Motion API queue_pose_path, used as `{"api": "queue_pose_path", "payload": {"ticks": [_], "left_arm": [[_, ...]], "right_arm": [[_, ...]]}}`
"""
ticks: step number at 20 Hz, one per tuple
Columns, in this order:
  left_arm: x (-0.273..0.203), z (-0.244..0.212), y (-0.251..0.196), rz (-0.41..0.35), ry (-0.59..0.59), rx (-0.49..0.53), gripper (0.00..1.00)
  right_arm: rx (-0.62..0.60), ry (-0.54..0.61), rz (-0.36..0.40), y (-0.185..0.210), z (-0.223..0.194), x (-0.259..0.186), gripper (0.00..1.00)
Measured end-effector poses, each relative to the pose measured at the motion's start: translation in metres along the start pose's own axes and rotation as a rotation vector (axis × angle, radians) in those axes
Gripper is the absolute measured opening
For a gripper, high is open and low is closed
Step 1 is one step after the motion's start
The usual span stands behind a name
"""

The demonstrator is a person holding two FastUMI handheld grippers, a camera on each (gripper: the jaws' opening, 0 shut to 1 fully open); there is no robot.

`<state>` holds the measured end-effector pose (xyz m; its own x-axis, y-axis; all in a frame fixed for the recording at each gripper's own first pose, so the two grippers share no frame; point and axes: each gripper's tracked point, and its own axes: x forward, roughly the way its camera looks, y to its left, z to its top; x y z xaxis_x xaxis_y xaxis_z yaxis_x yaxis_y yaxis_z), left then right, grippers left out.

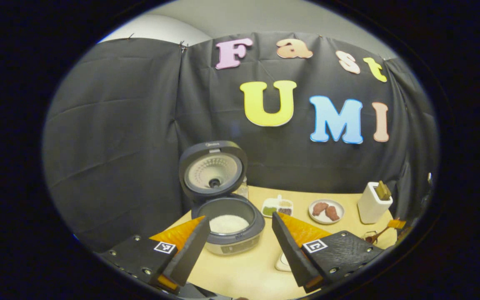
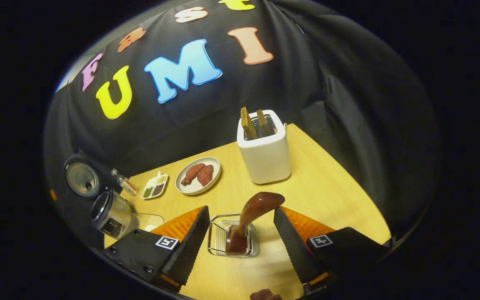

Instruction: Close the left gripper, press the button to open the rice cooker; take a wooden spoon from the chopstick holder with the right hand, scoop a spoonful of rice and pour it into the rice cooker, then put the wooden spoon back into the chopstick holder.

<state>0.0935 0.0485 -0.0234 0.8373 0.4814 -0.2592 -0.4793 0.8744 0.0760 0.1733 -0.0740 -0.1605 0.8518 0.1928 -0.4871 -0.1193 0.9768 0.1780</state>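
Observation:
The rice cooker [image 1: 228, 233] stands with its lid [image 1: 213, 168] raised and white rice showing in the pot. My left gripper [image 1: 240, 239] is open in front of it, a finger on either side and nothing held. In the right gripper view the wooden spoon [image 2: 256, 208] stands bowl-up in a clear chopstick holder [image 2: 232, 246] on the table. My right gripper [image 2: 241, 216] is open around the spoon, both fingers apart from it. The rice cooker [image 2: 111, 212] sits at the far left of that view. The wooden spoon [image 1: 379, 235] also appears at the right edge of the left gripper view.
A white toaster [image 2: 265, 154] with two slices stands behind the holder. A plate of meat pieces [image 2: 198, 175], a small divided dish [image 2: 154, 186] and a little bottle [image 2: 124, 181] lie near the back wall. A clear bowl [image 2: 150, 218] sits beside the cooker.

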Motion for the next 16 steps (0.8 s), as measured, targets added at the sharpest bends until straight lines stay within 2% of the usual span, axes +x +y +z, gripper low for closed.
{"api": "queue_pose_path", "payload": {"ticks": [2, 4, 6, 10, 13, 16], "left_arm": [[0.015, 0.028, 0.015, -0.005, -0.036, -0.011, 0.94], [0.038, 0.059, 0.033, -0.002, -0.068, -0.012, 0.94], [0.064, 0.086, 0.051, -0.001, -0.089, -0.017, 0.95], [0.126, 0.131, 0.075, -0.051, -0.119, -0.058, 0.94], [0.184, 0.139, 0.091, -0.085, -0.089, -0.088, 0.94], [0.242, 0.133, 0.101, -0.121, -0.028, -0.175, 0.94]], "right_arm": [[-0.075, -0.004, -0.026, 0.008, 0.000, -0.016, 0.98], [-0.121, -0.056, -0.017, 0.031, 0.021, -0.027, 0.98], [-0.127, -0.129, -0.006, 0.056, 0.059, -0.051, 0.98], [-0.106, -0.269, -0.018, 0.091, 0.105, -0.078, 0.98], [-0.115, -0.323, -0.051, 0.103, 0.115, -0.095, 0.98], [-0.146, -0.334, -0.120, 0.099, 0.111, -0.109, 0.98]]}}
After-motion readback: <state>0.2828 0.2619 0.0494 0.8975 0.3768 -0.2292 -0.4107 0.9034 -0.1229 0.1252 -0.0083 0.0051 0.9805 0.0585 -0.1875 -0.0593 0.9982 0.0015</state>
